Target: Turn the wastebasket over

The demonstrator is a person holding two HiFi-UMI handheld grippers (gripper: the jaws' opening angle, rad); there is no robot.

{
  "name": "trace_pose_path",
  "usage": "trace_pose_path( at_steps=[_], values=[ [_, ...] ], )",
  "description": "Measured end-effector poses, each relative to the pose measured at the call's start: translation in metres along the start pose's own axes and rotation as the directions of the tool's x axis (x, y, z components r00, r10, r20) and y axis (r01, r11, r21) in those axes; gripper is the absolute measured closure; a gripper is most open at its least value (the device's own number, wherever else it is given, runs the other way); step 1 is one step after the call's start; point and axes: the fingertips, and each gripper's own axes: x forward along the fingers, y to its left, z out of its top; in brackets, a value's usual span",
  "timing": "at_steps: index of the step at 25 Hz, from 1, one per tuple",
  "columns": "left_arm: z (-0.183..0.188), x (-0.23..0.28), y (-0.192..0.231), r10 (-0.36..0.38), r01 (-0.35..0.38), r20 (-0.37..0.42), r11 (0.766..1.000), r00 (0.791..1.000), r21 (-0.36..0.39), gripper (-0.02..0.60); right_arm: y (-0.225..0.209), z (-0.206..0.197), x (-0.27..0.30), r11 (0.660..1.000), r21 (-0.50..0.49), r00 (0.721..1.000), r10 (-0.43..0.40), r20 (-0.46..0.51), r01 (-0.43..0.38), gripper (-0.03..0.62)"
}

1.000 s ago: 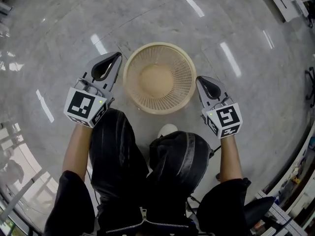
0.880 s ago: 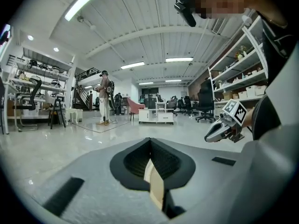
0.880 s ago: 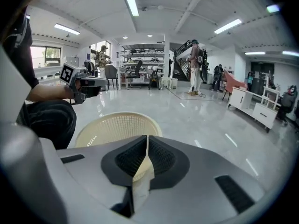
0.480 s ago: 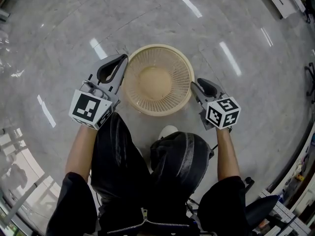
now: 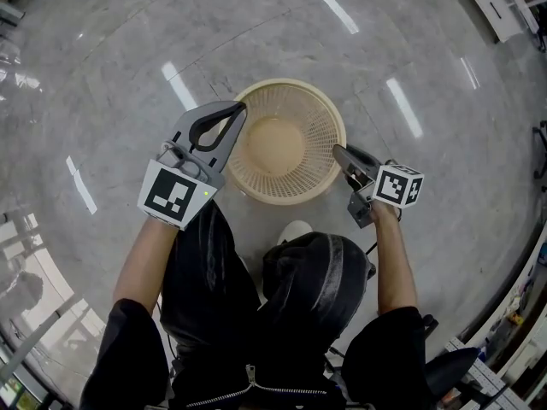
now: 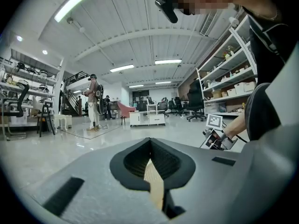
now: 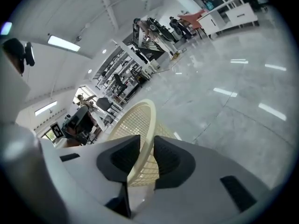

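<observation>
Wastebasket: upright on the floor, mouth up, just ahead of the person's legs.
Left gripper: over the wastebasket's left rim — contact cannot be told.
Right gripper: at the right rim. Its jaws have just opened, then narrowed slightly, and the rim stands between them.

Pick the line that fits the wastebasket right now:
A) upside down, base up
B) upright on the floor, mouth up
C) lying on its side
B: the head view looks straight down through the open mouth of the wastebasket to its solid base inside, and it sits on the floor.
</observation>
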Motion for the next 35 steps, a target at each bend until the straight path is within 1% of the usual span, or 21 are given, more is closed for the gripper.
trace_pose_path(
  at_steps=[4,6,8,10,12,14,16,17,20,21,22,23,25,26,27,28,30,31,33,34,35],
  values=[
    [-0.002,-0.001,0.005,0.017,-0.017,0.001,1.000,1.000,-0.008,0.578,0.002,0.006,0.002,1.000,0.019,0.999,-0.024,0.023,0.024,0.514],
    [-0.003,-0.001,0.005,0.020,-0.020,-0.002,1.000,1.000,-0.009,0.578,0.005,0.016,0.000,0.999,0.011,0.997,-0.045,0.064,0.045,0.525],
    [-0.005,0.000,0.004,0.018,-0.019,-0.002,1.000,1.000,-0.008,0.578,0.009,0.033,-0.006,0.997,-0.005,0.989,-0.074,0.126,0.075,0.536],
    [-0.006,0.001,0.004,0.016,-0.016,0.000,1.000,1.000,-0.008,0.578,0.013,0.055,-0.014,0.990,-0.054,0.976,-0.120,0.183,0.132,0.539],
    [-0.007,0.003,0.005,0.014,-0.014,0.003,1.000,1.000,-0.008,0.578,0.018,0.079,-0.021,0.968,-0.137,0.956,-0.174,0.236,0.210,0.539],
    [-0.009,0.006,0.006,0.005,-0.005,0.001,1.000,1.000,0.003,0.578,0.023,0.098,-0.029,0.927,-0.230,0.931,-0.227,0.286,0.296,0.540],
    [-0.011,0.012,0.006,-0.015,0.015,-0.014,1.000,1.000,0.012,0.578,0.028,0.110,-0.032,0.869,-0.319,0.906,-0.279,0.317,0.379,0.543],
    [-0.013,0.017,0.005,-0.030,0.030,-0.026,1.000,0.999,0.002,0.578,0.029,0.113,-0.032,0.830,-0.366,0.893,-0.308,0.327,0.420,0.543],
    [-0.019,0.033,0.000,-0.082,0.078,-0.066,0.995,0.994,-0.066,0.577,0.026,0.108,-0.022,0.691,-0.504,0.855,-0.395,0.337,0.518,0.543],
    [-0.020,0.038,-0.003,-0.093,0.087,-0.081,0.993,0.992,-0.080,0.577,0.024,0.103,-0.018,0.660,-0.530,0.846,-0.411,0.338,0.533,0.543],
    [-0.020,0.043,-0.007,-0.101,0.092,-0.095,0.991,0.990,-0.095,0.577,0.024,0.098,-0.013,0.646,-0.542,0.843,-0.419,0.337,0.538,0.543],
    [-0.021,0.049,-0.012,-0.109,0.095,-0.112,0.988,0.988,-0.122,0.577,0.024,0.092,-0.008,0.647,-0.544,0.845,-0.417,0.334,0.534,0.543],
    [-0.028,0.061,-0.025,-0.133,0.098,-0.149,0.970,0.980,-0.224,0.577,0.028,0.079,0.004,0.666,-0.543,0.860,-0.397,0.322,0.511,0.543],
    [-0.035,0.065,-0.033,-0.149,0.099,-0.167,0.956,0.975,-0.276,0.570,0.031,0.071,0.010,0.674,-0.550,0.870,-0.385,0.308,0.493,0.542],
    [-0.043,0.069,-0.039,-0.158,0.095,-0.181,0.945,0.971,-0.314,0.546,0.035,0.062,0.018,0.680,-0.563,0.883,-0.375,0.284,0.470,0.542],
    [-0.052,0.071,-0.043,-0.157,0.085,-0.194,0.939,0.968,-0.333,0.533,0.038,0.052,0.026,0.688,-0.578,0.898,-0.363,0.248,0.438,0.540],
    [-0.067,0.074,-0.048,-0.132,0.052,-0.219,0.940,0.967,-0.336,0.487,0.044,0.033,0.041,0.705,-0.605,0.926,-0.333,0.179,0.371,0.532],
    [-0.073,0.075,-0.048,-0.112,0.031,-0.229,0.943,0.967,-0.331,0.478,0.046,0.028,0.047,0.707,-0.615,0.933,-0.320,0.163,0.349,0.531],
    [-0.082,0.074,-0.048,-0.070,-0.013,-0.243,0.946,0.967,-0.323,0.476,0.050,0.025,0.053,0.706,-0.623,0.939,-0.300,0.170,0.338,0.528],
    [-0.086,0.074,-0.047,-0.054,-0.029,-0.247,0.947,0.968,-0.321,0.476,0.051,0.027,0.054,0.713,-0.614,0.940,-0.289,0.181,0.338,0.528],
    [-0.089,0.073,-0.046,-0.046,-0.038,-0.250,0.946,0.967,-0.322,0.476,0.053,0.030,0.055,0.730,-0.596,0.943,-0.274,0.191,0.333,0.528]
  ],
)
